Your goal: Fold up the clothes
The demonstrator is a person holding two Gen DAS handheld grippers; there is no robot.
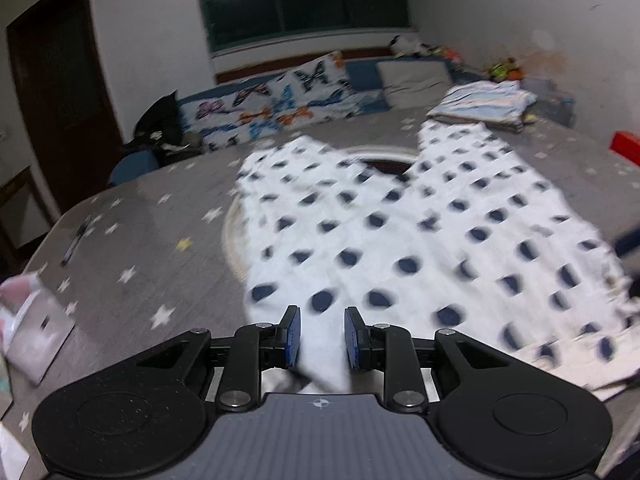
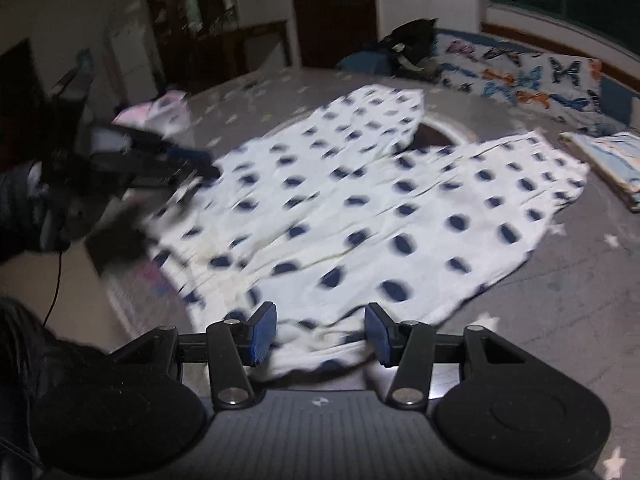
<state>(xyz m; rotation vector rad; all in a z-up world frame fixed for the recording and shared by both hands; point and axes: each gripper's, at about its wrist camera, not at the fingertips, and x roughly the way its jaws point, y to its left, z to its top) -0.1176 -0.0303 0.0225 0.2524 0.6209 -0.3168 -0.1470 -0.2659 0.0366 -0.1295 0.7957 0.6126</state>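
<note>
White trousers with dark blue dots (image 1: 400, 232) (image 2: 360, 200) lie spread on a grey star-patterned table (image 1: 140, 240), both legs reaching away from me. My left gripper (image 1: 322, 332) is shut on a bunch of the near edge, which fills the gap between its blue pads. The right wrist view also shows that gripper (image 2: 192, 164), at the garment's left edge. My right gripper (image 2: 320, 330) stands wider and is shut on a thick fold of the same near edge that spans from pad to pad. Both views are blurred.
A round inset ring (image 1: 232, 240) lies partly under the trousers. A stack of folded clothes (image 1: 484, 104) (image 2: 612, 160) sits at the far right, near a red box (image 1: 626, 146). A pen (image 1: 76, 240) and pink-white items (image 1: 28, 320) lie left. A butterfly-print cover (image 1: 280, 100) lies behind.
</note>
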